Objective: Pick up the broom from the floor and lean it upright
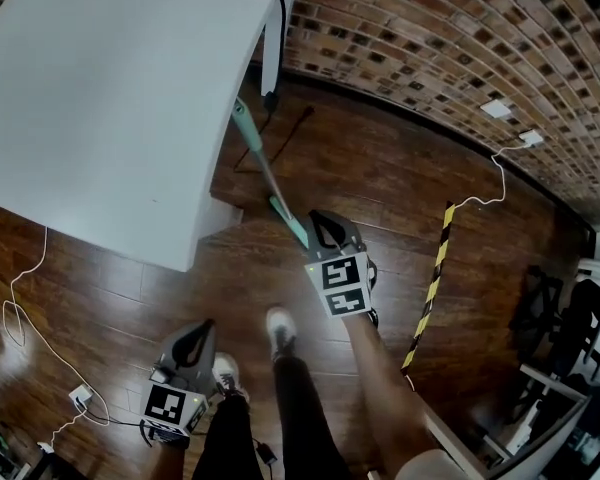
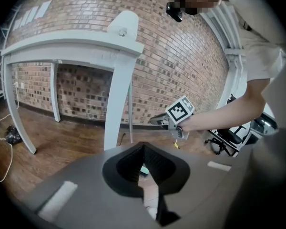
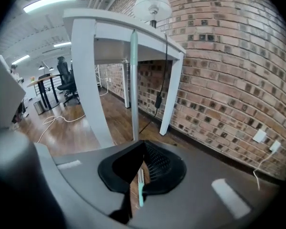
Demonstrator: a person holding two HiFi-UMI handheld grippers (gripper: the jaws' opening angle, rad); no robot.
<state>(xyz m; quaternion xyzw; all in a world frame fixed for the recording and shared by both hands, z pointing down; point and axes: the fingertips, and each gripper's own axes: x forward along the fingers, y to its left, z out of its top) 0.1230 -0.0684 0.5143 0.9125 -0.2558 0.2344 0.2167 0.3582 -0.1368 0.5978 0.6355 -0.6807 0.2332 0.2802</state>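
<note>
Your head view gives the white counter (image 1: 100,88) filling the upper left; the broom (image 1: 263,168) slants from the counter's edge down to your right tool (image 1: 316,220); only the right gripper view shows that tool pinching the broom; your left tool (image 1: 204,328) sits low beside your leg, pressed together, empty.

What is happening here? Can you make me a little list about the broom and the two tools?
Place: wooden floor by a brick wall
Thing to tidy: broom, standing up, its top leaning on the edge of the white table
Right side: right tool, shut, gripping nothing, close to the lower handle
Left side: left tool, shut, empty, held low
Job: looks done, since the broom is propped up
</note>
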